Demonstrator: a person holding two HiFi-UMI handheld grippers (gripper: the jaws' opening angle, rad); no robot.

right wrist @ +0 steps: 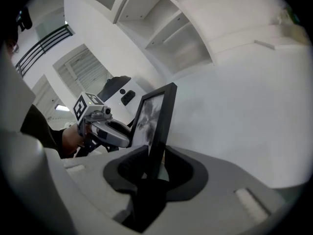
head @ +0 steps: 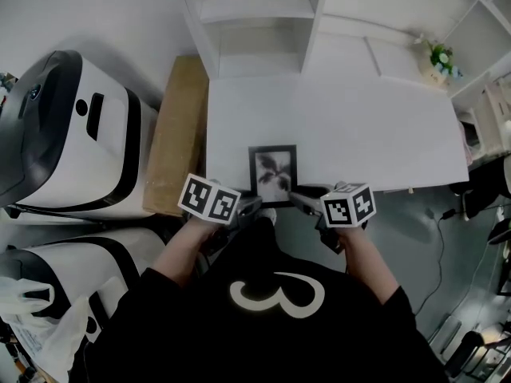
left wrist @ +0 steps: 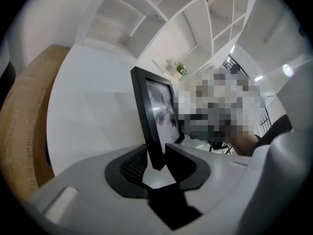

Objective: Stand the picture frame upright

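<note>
Between both jaw pairs sits the picture frame: left gripper and right gripper each clamp a near corner, long axis pointing away.

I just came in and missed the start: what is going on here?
A person holds a claw in each hand. The left claw and the right claw each grip a near corner of the black picture frame at the near edge of the white table. From above its face shows fully, so it is not yet upright.
</note>
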